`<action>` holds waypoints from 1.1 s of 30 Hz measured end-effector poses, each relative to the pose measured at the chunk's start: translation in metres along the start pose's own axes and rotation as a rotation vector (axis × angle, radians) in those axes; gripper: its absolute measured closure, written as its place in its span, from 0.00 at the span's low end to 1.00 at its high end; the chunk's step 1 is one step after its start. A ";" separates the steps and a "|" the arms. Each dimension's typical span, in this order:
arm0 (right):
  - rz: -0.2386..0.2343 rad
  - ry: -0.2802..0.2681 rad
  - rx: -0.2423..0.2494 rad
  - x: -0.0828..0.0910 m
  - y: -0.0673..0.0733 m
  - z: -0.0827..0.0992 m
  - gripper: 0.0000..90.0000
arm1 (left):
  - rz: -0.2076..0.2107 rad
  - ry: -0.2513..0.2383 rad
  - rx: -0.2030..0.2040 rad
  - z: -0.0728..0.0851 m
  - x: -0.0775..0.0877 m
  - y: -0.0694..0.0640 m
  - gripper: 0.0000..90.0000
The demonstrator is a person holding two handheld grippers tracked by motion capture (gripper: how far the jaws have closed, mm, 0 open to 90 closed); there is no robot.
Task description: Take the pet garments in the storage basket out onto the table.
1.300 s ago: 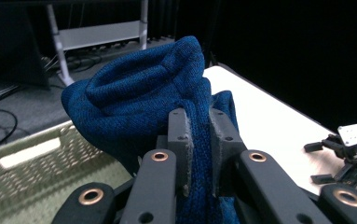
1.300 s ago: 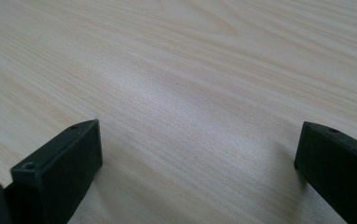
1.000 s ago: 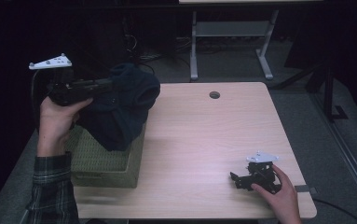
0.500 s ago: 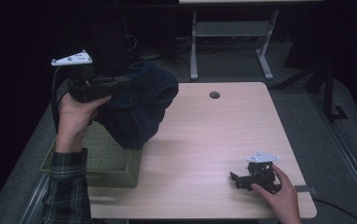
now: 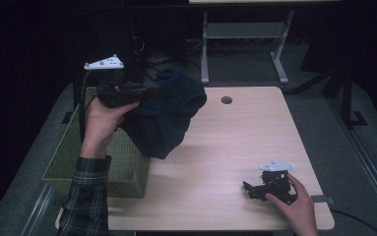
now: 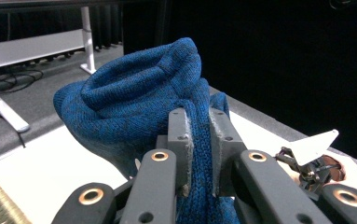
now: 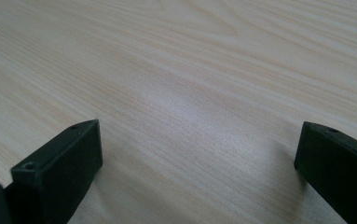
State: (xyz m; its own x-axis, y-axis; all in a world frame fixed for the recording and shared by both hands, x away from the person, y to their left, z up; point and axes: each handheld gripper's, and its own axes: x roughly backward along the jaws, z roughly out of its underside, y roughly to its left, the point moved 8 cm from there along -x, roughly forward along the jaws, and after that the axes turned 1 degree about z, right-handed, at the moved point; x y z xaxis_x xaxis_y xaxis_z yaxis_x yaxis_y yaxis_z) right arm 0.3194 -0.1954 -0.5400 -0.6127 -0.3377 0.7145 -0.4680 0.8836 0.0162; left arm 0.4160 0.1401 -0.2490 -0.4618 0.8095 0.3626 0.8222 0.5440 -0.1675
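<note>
Blue knit sweater (image 5: 164, 115) hangs beside green basket (image 5: 80, 172).

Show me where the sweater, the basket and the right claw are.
sweater (image 5: 164, 123): high view, middle of the hanging knit.
basket (image 5: 122, 162): high view, its woven inside near the right wall.
right claw (image 5: 249, 189): high view, between its tips.

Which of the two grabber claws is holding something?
The left gripper: its jaws pinch the dark blue knitted sweater above the table. The right gripper sits open and empty on the wood.
</note>
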 end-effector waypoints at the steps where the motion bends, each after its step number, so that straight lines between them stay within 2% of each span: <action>1: 0.000 0.000 0.000 0.000 0.000 0.000 0.01 | 0.002 0.001 -0.002 0.000 -0.004 -0.002 0.90; 9: 0.000 0.000 0.001 0.000 0.000 0.000 0.01 | 0.046 0.014 -0.017 -0.002 -0.034 -0.017 0.90; 22: 0.000 0.000 0.001 0.000 0.000 0.000 0.01 | 0.101 0.036 -0.026 0.009 -0.087 -0.038 0.90; 33: 0.000 0.000 0.001 0.000 0.000 0.000 0.01 | 0.124 0.056 -0.043 0.021 -0.129 -0.053 0.90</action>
State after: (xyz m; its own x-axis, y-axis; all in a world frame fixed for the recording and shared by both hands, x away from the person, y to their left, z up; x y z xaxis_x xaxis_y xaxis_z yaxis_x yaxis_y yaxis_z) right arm 0.3190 -0.1957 -0.5400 -0.6126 -0.3378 0.7146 -0.4691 0.8830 0.0153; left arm 0.4250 0.0113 -0.3059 -0.3371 0.8558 0.3923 0.8860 0.4293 -0.1751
